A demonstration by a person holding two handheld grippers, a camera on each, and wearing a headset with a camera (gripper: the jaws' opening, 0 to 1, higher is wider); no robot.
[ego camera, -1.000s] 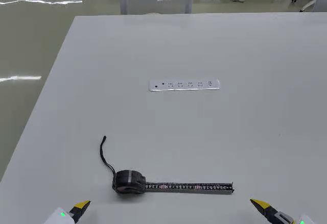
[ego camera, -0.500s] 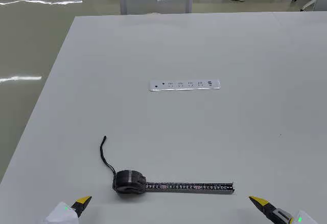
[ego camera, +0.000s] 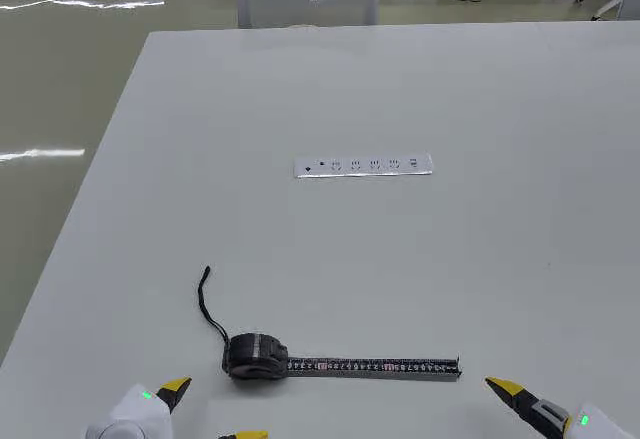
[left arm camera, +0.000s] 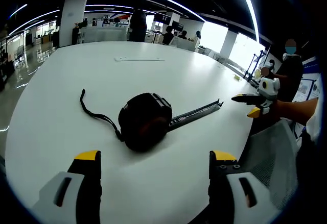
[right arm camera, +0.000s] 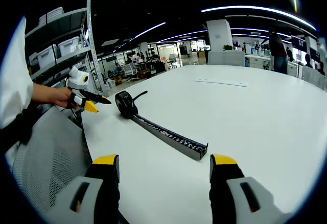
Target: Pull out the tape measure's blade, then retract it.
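Compared with a second ago, the left hand-held gripper has come further into the bottom of the head view: both of its yellow tips now show where one did before, and they sit just short of the tape measure. The right hand-held gripper stays where it was at the lower right, near the blade's end but apart from it. The tape measure has not moved. Its dark case lies on the white worktop near the front edge, with the blade pulled out flat to the right and the black strap trailing away behind the case. A white power strip lies well beyond it, mid-worktop. The left gripper view shows the case up close between that gripper's jaws, which stand wide apart and touch nothing, with the other gripper held in a hand off to the right. The right gripper view looks along the blade from its hooked end, with its own jaws also wide apart and empty, and it adds storage shelves and a grey mesh chair.
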